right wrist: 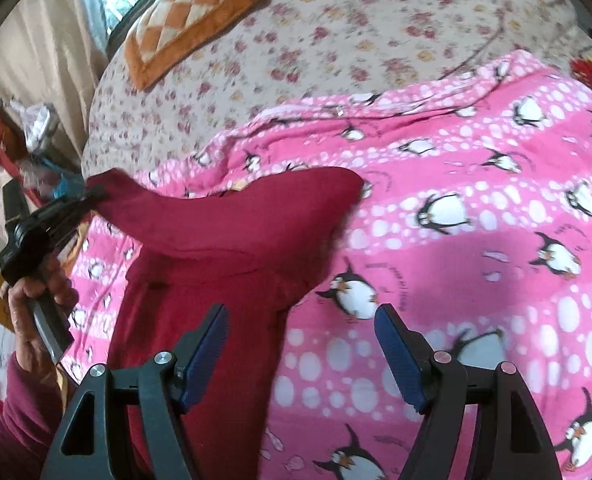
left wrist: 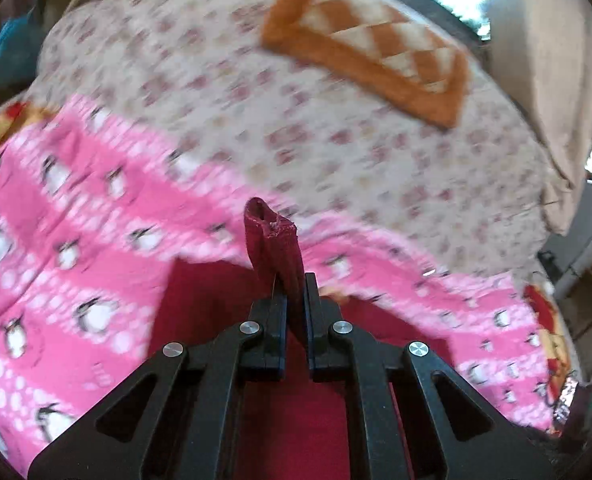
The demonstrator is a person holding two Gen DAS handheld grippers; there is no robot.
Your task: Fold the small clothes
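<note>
Dark red garment (right wrist: pixel 231 264) lies on pink penguin blanket (right wrist: pixel 476 208) on the bed, body flat, one end lifted off the blanket. Left gripper (left wrist: pixel 296 280) pinches that end: jaws narrow, red cloth bunched up between them and sticking out past the tips. In right wrist view the left gripper (right wrist: pixel 89 196) is at far left w/ red fabric pulled up to it in a raised fold. Person's left hand (right wrist: pixel 35 300) wraps the gripper handle, knuckles out, sleeve dark red. Right gripper (right wrist: pixel 302 316) jaws wide, blue pads (right wrist: pixel 209 348) showing, nothing between them; it hangs over garment's right edge, one finger above red cloth, other above blanket. Small writing beside the penguins, too blurred to read. Floral bedsheet (left wrist: pixel 336 128) beyond blanket. Orange/cream diamond-pattern cushion (left wrist: pixel 372 44) on sheet near window, well apart from garment. Both views motion-blurred.
</note>
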